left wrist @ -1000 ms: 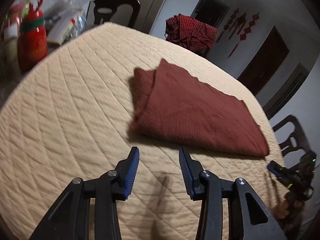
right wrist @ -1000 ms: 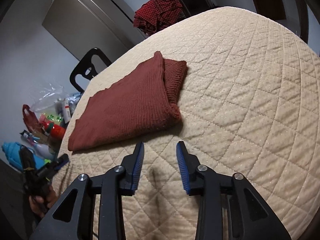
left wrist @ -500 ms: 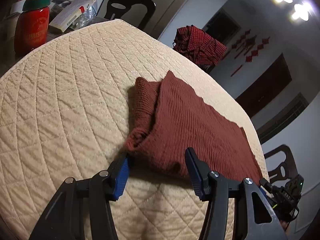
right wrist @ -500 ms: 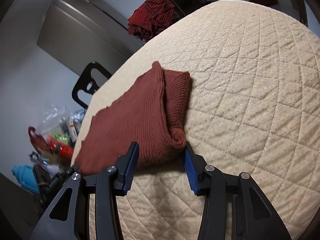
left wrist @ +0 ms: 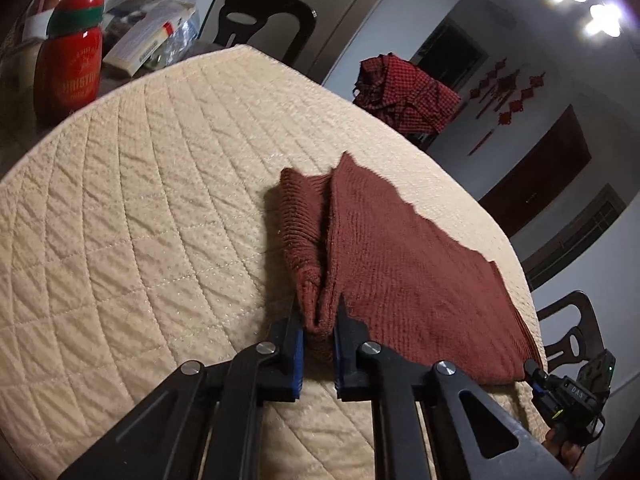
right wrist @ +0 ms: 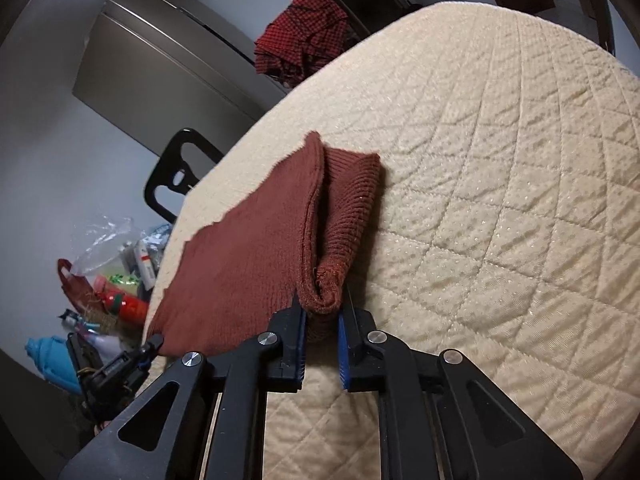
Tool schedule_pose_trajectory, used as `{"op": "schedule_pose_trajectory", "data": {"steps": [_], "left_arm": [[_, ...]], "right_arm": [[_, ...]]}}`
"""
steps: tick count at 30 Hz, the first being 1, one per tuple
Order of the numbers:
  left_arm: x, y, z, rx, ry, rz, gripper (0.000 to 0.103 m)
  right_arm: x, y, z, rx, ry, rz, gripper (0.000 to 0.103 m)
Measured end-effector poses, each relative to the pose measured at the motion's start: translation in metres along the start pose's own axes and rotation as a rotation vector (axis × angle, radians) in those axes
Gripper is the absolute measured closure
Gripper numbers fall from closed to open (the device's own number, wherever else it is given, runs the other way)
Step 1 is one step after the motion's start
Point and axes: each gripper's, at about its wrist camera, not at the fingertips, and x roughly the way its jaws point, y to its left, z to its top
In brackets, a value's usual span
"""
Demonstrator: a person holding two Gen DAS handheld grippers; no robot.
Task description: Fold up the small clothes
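While both sets of jaws have just closed, the left gripper (left wrist: 318, 330) and right gripper (right wrist: 322, 322) pinch the sweater's (left wrist: 404, 276) near corners. Its length runs sideways between them on the quilted table (left wrist: 140, 220), chairs (left wrist: 260, 20) beyond.

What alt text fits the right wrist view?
The right hand-held gripper is shut on the near corner of a folded rust-red knit garment lying on a cream quilted table cover. A red checked cloth and black chair sit beyond.
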Motion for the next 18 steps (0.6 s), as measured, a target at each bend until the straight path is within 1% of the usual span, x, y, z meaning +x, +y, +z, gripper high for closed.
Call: {"op": "schedule_pose_trajectory", "data": {"steps": [4,8,13,18], "left_arm": [[-0.02,-0.006,-0.006,0.044,-0.002,-0.018,0.091],[-0.037,-0.006,-0.023,0.066,0.024,-0.03,0.091],[-0.055,0.0,-0.045,0.065,0.05,-0.042,0.091],[-0.056,0.007,-0.06,0.05,0.084,-0.04,0.091]], "right_arm": [[-0.019,0.004,-0.005,-0.016,-0.001,0.005,0.091],[-0.038,0.005,-0.02,-0.022,0.02,-0.003,0.091],[-0.06,-0.001,-0.043,-0.003,0.042,-0.013,0.091],[-0.062,-0.014,-0.057,0.029,0.07,-0.043,0.091]]}}
